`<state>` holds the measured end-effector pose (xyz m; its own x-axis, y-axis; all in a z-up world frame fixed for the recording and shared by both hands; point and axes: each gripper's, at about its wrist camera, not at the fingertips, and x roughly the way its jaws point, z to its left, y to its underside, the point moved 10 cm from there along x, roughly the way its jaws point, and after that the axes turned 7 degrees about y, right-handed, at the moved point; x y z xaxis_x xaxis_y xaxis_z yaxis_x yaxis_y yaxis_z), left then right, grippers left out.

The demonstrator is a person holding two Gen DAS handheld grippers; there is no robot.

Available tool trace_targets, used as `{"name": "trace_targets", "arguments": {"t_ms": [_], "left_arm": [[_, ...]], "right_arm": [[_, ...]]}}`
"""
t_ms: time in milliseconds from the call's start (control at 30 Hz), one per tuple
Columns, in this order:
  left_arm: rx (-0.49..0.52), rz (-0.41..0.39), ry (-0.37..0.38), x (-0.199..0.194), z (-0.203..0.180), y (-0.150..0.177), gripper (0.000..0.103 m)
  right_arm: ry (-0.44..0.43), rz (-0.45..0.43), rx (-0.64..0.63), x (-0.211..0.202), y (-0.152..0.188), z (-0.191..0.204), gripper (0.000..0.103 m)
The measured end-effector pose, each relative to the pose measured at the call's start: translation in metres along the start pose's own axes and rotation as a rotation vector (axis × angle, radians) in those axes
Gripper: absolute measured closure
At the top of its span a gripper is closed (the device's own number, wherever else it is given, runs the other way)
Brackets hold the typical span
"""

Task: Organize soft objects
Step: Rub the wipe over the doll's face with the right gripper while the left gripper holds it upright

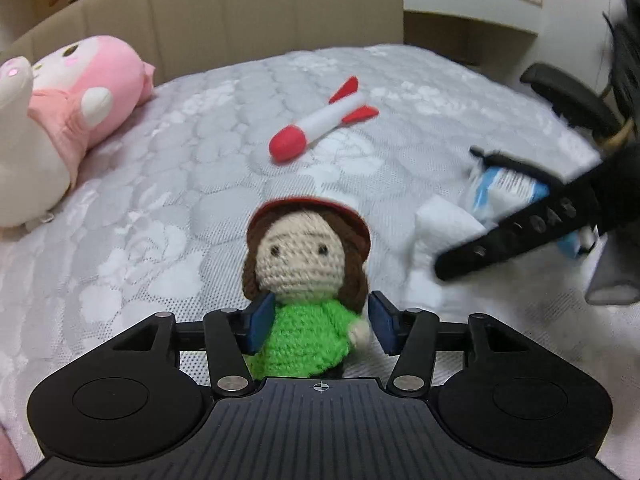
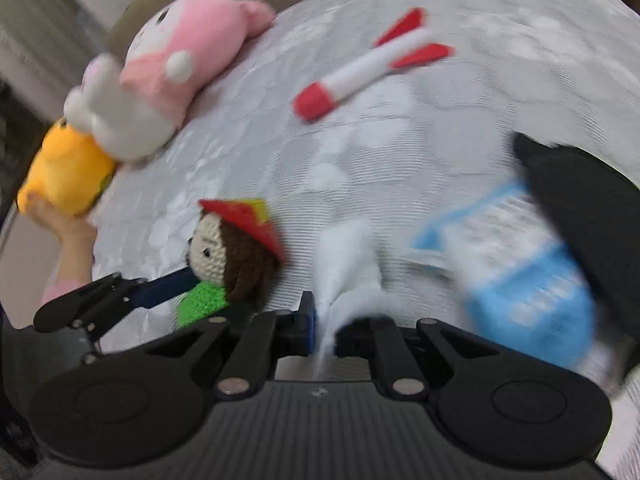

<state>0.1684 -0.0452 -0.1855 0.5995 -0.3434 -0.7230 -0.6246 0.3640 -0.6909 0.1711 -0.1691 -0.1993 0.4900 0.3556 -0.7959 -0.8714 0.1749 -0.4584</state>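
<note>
A bed (image 1: 168, 184) with a quilted grey-white cover fills both views, a tan padded headboard (image 1: 240, 12) behind it. Largest on it is the pink-and-white plush (image 1: 80, 92) at ten o'clock against the headboard; in the right wrist view an orange plush (image 2: 64, 168) lies touching it, beside a person's hand (image 2: 60, 224) at the bed's edge. A red-and-white foam rocket (image 1: 320, 122) lies alone at twelve o'clock, well apart from the rest. The tissue pack (image 2: 520, 268), blue and white, sits at three o'clock with a white tissue (image 2: 348, 264) drawn from it; nothing else shows inside the pack.

The left hand-held gripper (image 1: 318, 326) straddles the crochet doll (image 1: 308, 280), blue pads just beside its green body with small gaps, so the jaws look not quite closed. The right hand-held gripper (image 2: 324, 330) is pinched on the tissue.

To do it well, I judge the left should close low on the doll's body, not its head, and squeeze gently since yarn compresses. The right should draw slowly; tissue tears.
</note>
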Motion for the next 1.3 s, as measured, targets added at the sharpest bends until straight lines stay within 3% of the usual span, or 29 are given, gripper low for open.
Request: {"name": "trace_targets", "arguments": {"t_ms": [67, 100, 167, 267, 333, 367, 400, 500, 600, 667, 767, 800, 833, 1000, 1133, 1233, 1300], "left_arm": [[0.032, 0.003, -0.036, 0.001, -0.001, -0.008, 0.023], [0.048, 0.005, -0.053, 0.002, -0.001, -0.012, 0.006], [0.082, 0.016, -0.087, 0.005, -0.002, -0.02, 0.008], [0.109, 0.123, -0.064, 0.039, -0.005, -0.018, 0.008], [0.085, 0.154, -0.046, 0.053, -0.003, -0.019, 0.028], [0.067, 0.158, -0.04, 0.057, -0.002, -0.02, 0.029], [0.034, 0.135, -0.015, 0.056, -0.002, -0.026, 0.033], [-0.121, 0.004, 0.18, 0.03, -0.016, -0.047, 0.034], [-0.214, -0.085, 0.328, 0.007, -0.033, -0.048, 0.033], [-0.259, -0.078, 0.37, 0.002, -0.04, -0.033, 0.033], [-0.262, -0.015, 0.348, 0.005, -0.044, -0.004, 0.033], [-0.258, 0.003, 0.333, 0.005, -0.045, 0.005, 0.033], [-0.26, 0.02, 0.325, 0.005, -0.044, 0.01, 0.033], [-0.29, 0.085, 0.303, -0.005, -0.032, 0.034, 0.033], [-0.375, 0.111, 0.314, -0.008, -0.012, 0.048, 0.033], [-0.416, 0.083, 0.312, -0.017, -0.003, 0.042, 0.033], [-0.4, 0.054, 0.339, -0.032, -0.005, 0.038, 0.03]], "right_arm": [[0.019, -0.004, 0.044, -0.007, 0.004, -0.021, 0.094], [0.014, -0.015, 0.05, -0.011, 0.003, -0.022, 0.094], [0.005, -0.038, 0.061, -0.021, 0.003, -0.023, 0.094], [-0.01, -0.073, 0.078, -0.035, 0.002, -0.025, 0.094], [-0.02, -0.096, 0.089, -0.045, 0.001, -0.027, 0.094], [-0.025, -0.107, 0.094, -0.05, 0.0, -0.028, 0.094], [-0.029, -0.119, 0.1, -0.055, 0.0, -0.028, 0.094], [-0.044, -0.153, 0.117, -0.07, -0.001, -0.03, 0.094], [-0.059, -0.188, 0.133, -0.085, -0.002, -0.033, 0.094], [-0.069, -0.211, 0.144, -0.095, -0.003, -0.034, 0.094], [-0.251, -0.22, 0.159, -0.108, -0.017, -0.006, 0.094], [-0.301, -0.202, 0.159, -0.105, -0.018, 0.005, 0.094], [-0.291, -0.169, 0.141, -0.093, -0.014, 0.011, 0.094], [-0.166, -0.044, 0.054, -0.044, 0.018, 0.023, 0.094], [-0.144, 0.032, 0.1, -0.025, 0.046, 0.006, 0.094], [-0.117, 0.093, 0.15, -0.012, 0.064, -0.012, 0.094], [-0.173, 0.131, 0.234, -0.01, 0.074, -0.021, 0.094]]}}
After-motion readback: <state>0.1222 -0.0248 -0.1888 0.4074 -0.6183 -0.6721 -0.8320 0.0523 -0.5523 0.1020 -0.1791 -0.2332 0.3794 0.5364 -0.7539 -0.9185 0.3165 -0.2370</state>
